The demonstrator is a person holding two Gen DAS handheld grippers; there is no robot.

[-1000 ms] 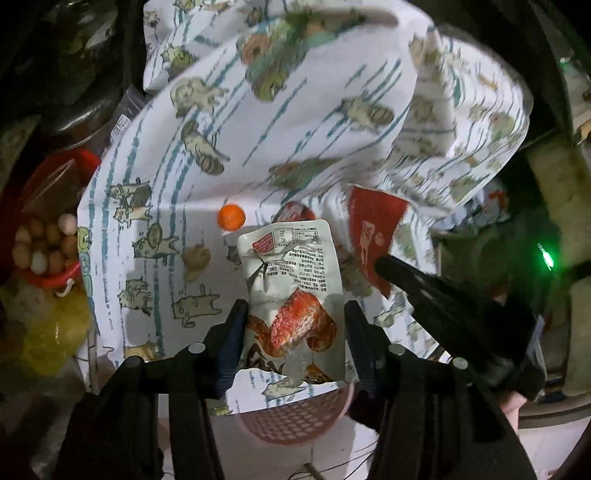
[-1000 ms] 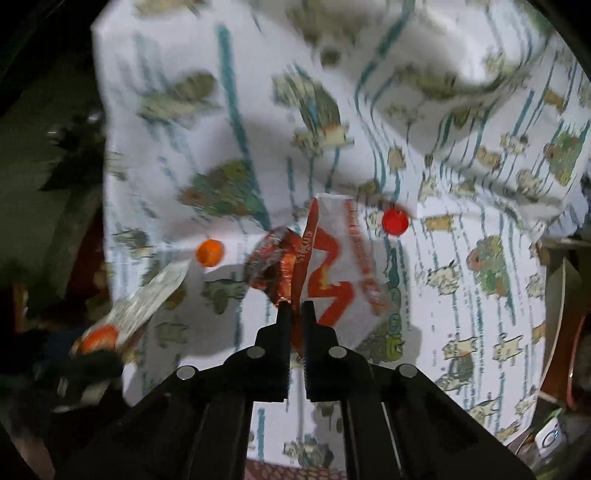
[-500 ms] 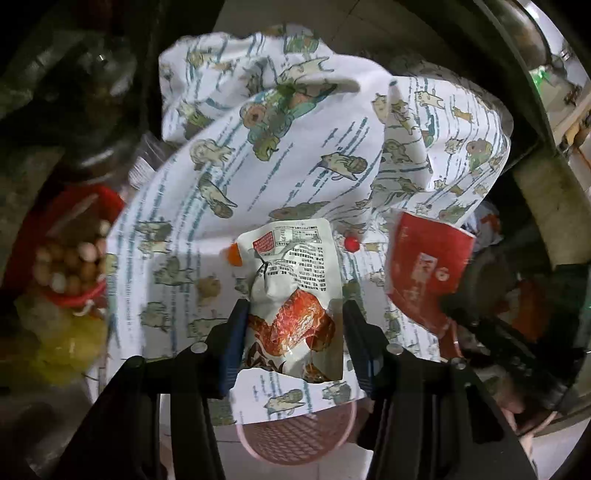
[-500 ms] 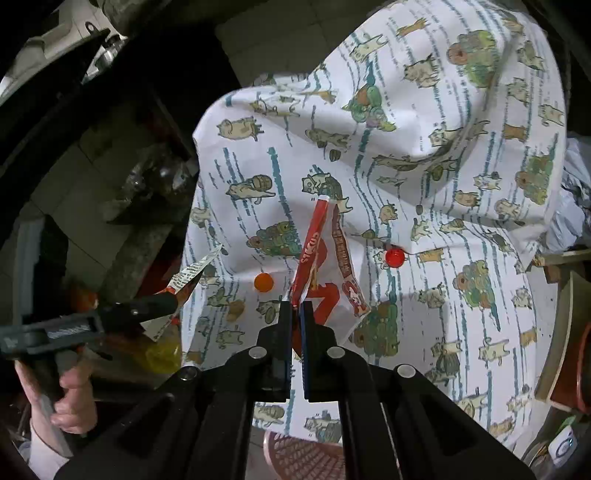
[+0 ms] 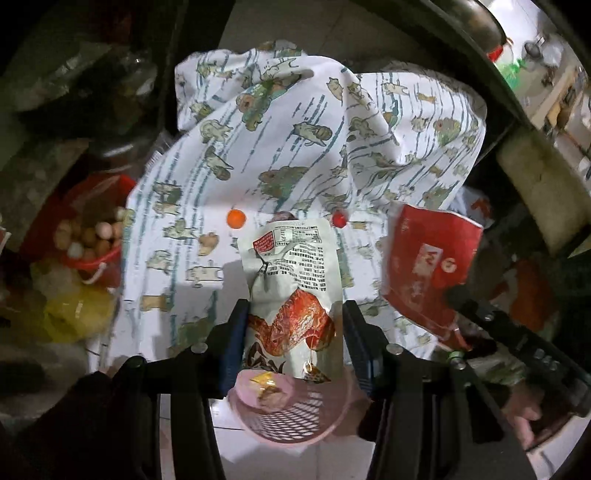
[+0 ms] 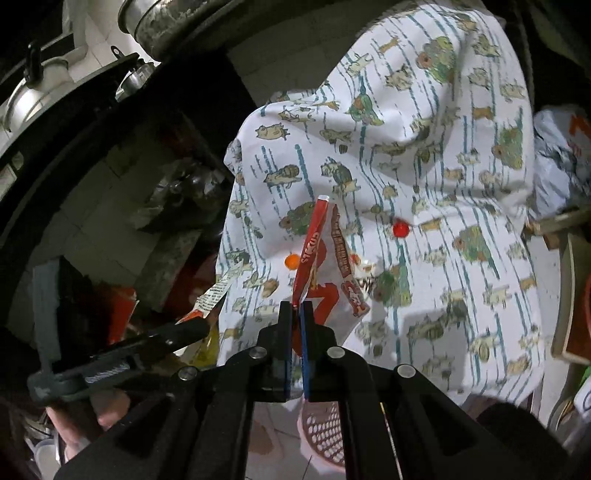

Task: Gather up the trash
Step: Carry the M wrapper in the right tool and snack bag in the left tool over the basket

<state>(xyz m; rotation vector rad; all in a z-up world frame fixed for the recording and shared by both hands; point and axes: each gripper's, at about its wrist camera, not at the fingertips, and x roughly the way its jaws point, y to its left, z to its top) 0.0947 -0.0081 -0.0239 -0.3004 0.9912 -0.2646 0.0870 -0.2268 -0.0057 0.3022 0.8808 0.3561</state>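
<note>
My left gripper (image 5: 293,325) is shut on a white snack pouch (image 5: 288,266) printed with a roast chicken, held above the cat-print tablecloth (image 5: 303,147). In the right wrist view the same pouch (image 6: 218,293) sticks out edge-on from the left gripper (image 6: 208,321). My right gripper (image 6: 297,306) is shut on a red and white wrapper (image 6: 327,258), which shows as a red sheet (image 5: 428,266) in the left wrist view. A pink mesh basket (image 5: 295,424) sits below both grippers with some scraps in it, and its rim (image 6: 321,428) shows under the right fingers.
An orange ball (image 5: 236,218) and a red ball (image 5: 339,218) lie on the cloth. A red bucket of eggs (image 5: 88,240) and a yellow bag (image 5: 77,310) stand at the left. Dark shelving and metal pots (image 6: 162,14) surround the table. A hand (image 6: 85,417) grips the left tool.
Both grippers have pulled back and up from the cloth with their wrappers still held. The pink basket has come further into view beneath them.
</note>
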